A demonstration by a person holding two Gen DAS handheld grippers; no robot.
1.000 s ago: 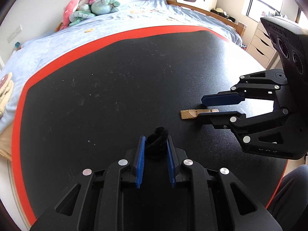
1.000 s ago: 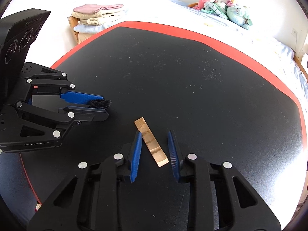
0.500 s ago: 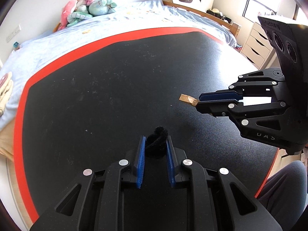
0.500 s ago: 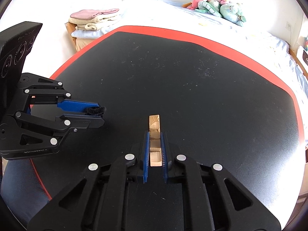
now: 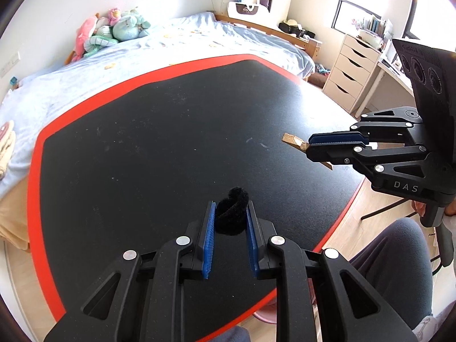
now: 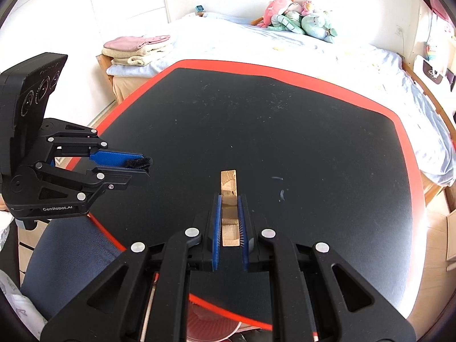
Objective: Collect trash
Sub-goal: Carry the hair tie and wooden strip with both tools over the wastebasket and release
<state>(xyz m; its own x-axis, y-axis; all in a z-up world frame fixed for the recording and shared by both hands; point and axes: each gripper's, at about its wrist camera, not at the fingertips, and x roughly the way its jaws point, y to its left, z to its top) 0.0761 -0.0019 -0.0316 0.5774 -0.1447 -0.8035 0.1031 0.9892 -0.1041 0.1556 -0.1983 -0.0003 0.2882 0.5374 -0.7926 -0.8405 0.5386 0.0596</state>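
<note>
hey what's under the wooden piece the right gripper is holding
Below the wooden piece, clamped in the right gripper, only bare black table shows. It looks lifted clear of the surface. The jaws cover its sides.

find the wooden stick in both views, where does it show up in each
Left wrist view: the wooden stick is at right of centre, poking out of the right gripper, above the black table.
Right wrist view: the stick is at lower centre, clamped between that gripper's blue fingers, its tip pointing up the picture.
Shared landmark: the plush toys on the bed.
</note>
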